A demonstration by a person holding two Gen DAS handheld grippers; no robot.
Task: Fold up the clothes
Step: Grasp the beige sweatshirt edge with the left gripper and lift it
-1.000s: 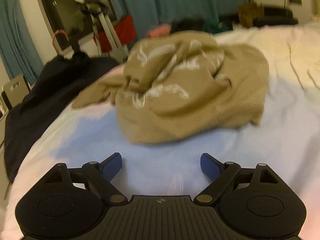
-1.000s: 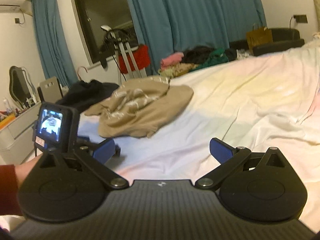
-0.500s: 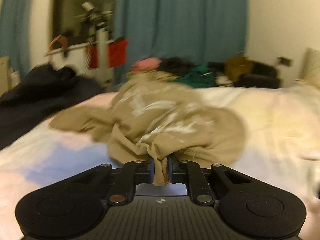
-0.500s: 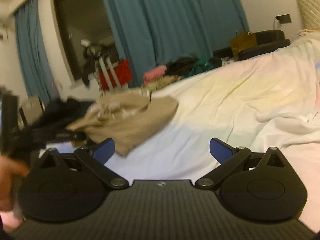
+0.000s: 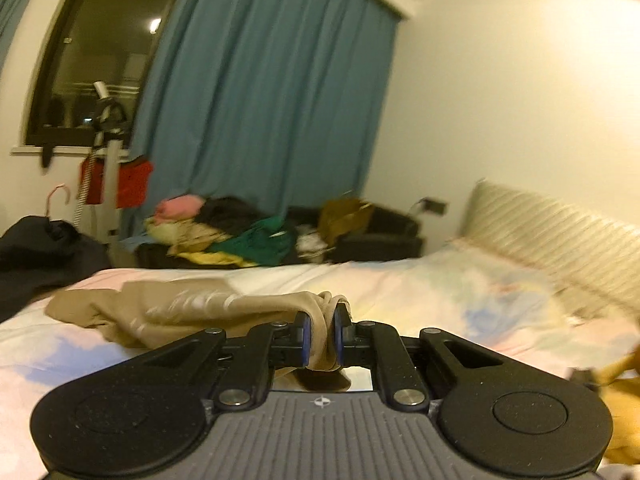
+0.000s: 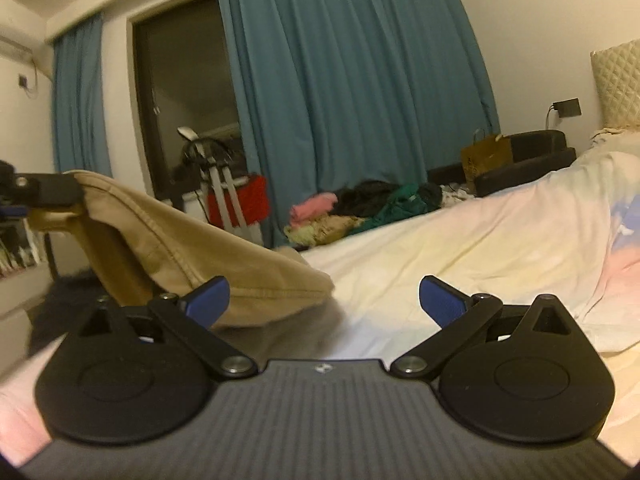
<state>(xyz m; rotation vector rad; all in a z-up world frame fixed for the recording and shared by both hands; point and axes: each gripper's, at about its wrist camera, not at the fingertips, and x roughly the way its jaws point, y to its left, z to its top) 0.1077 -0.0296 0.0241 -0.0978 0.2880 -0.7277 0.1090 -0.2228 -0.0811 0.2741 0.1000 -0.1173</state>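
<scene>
A tan garment (image 5: 168, 312) lies stretched across the pale bed sheet (image 5: 460, 292). My left gripper (image 5: 320, 340) is shut on a bunched edge of it and holds that edge up off the bed. In the right wrist view the garment (image 6: 192, 248) hangs down from the left gripper at the far left to the sheet (image 6: 460, 240). My right gripper (image 6: 324, 300) is open and empty, with its left fingertip (image 6: 210, 300) just in front of the garment's lower hem.
A pile of mixed clothes (image 5: 224, 236) sits beyond the bed's far edge, with a brown paper bag (image 6: 486, 158) beside it. A dark garment (image 5: 36, 256) lies at the left. A padded headboard (image 5: 560, 236) stands at the right. Blue curtains (image 6: 352, 92) hang behind.
My left gripper closed on the tan garment's edge, then lifted and pulled it, stretching the heap out. My right gripper stayed open and came nearer to the garment's hanging hem.
</scene>
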